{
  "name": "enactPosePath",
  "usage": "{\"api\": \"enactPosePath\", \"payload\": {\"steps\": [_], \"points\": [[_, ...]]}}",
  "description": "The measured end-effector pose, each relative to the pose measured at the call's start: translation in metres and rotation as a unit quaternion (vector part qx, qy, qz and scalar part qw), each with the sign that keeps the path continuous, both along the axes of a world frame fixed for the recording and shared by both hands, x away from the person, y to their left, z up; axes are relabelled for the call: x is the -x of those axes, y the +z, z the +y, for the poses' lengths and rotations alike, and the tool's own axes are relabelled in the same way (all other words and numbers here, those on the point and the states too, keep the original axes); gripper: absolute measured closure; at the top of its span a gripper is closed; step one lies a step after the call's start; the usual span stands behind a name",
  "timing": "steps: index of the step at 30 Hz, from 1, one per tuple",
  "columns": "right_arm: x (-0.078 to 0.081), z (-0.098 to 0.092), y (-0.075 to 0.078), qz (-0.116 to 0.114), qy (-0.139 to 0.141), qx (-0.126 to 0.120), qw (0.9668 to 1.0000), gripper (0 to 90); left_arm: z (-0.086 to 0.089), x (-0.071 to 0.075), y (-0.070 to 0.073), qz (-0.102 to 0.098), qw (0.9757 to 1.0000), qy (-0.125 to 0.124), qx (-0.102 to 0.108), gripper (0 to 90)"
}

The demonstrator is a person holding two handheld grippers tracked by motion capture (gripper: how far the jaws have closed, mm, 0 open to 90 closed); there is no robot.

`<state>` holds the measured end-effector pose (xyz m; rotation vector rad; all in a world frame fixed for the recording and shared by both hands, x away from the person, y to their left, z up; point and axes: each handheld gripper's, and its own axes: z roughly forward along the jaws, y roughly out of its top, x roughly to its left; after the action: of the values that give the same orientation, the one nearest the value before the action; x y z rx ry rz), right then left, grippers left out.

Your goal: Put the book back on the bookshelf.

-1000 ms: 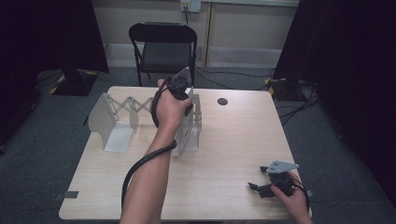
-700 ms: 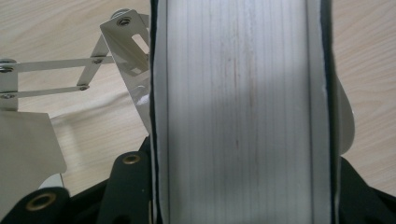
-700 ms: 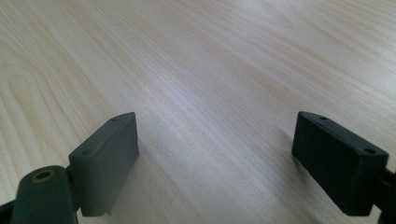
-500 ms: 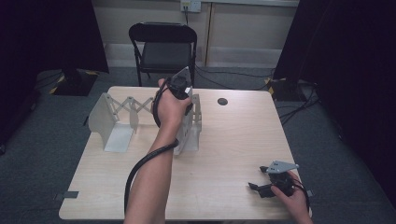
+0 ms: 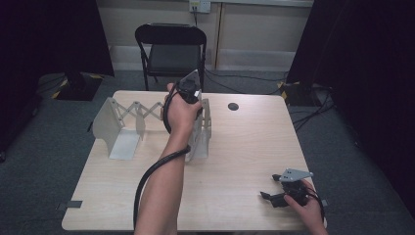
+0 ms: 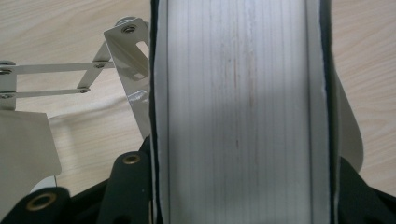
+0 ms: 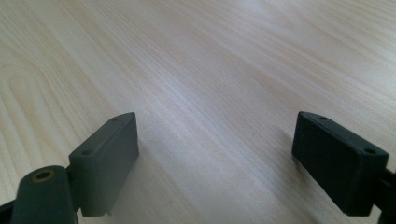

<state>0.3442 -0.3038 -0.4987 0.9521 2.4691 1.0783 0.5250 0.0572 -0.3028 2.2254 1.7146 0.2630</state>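
My left gripper (image 6: pixel 243 191) is shut on a book (image 6: pixel 238 93) with white page edges and dark covers, which stands upright between its jaws. In the high view the left gripper (image 5: pixel 190 93) points down at the right end of a silver extending metal rack (image 5: pixel 122 122); the hand hides the book there. The rack's scissor links (image 6: pixel 51 79) and a slotted plate (image 6: pixel 128 65) lie just left of the book. My right gripper (image 7: pixel 229 158) is open over bare wood, low at the table's front right corner (image 5: pixel 276 193).
The light wooden table (image 5: pixel 244 147) has a small dark round spot (image 5: pixel 233 106) at the back right. A black folding chair (image 5: pixel 171 49) stands behind the table. Cables trail from both grippers.
The left forearm has swung slightly to the right while its gripper stays at the rack's right end. The right gripper has not moved.
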Motion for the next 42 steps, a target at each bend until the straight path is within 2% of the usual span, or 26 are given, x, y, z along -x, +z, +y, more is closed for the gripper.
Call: {"api": "enactPosePath", "payload": {"steps": [21, 23, 42], "points": [[-0.0002, -0.0003, 0.0000, 0.000, 0.002, 0.000, 1.0000, 14.2, 0.0012, -0.0036, -0.0034, -0.002, 0.9993, 0.037, -0.005, 52.3], [-0.0001, -0.0003, 0.0000, 0.000, 0.002, 0.000, 1.0000, 14.2, 0.0019, -0.0038, -0.0041, -0.003, 0.9989, 0.048, -0.003, 52.3], [-0.0002, -0.0003, 0.0000, 0.000, 0.003, 0.000, 1.0000, 14.1, -0.0011, -0.0059, -0.0047, -0.009, 0.9982, 0.059, -0.007, 52.3]]}}
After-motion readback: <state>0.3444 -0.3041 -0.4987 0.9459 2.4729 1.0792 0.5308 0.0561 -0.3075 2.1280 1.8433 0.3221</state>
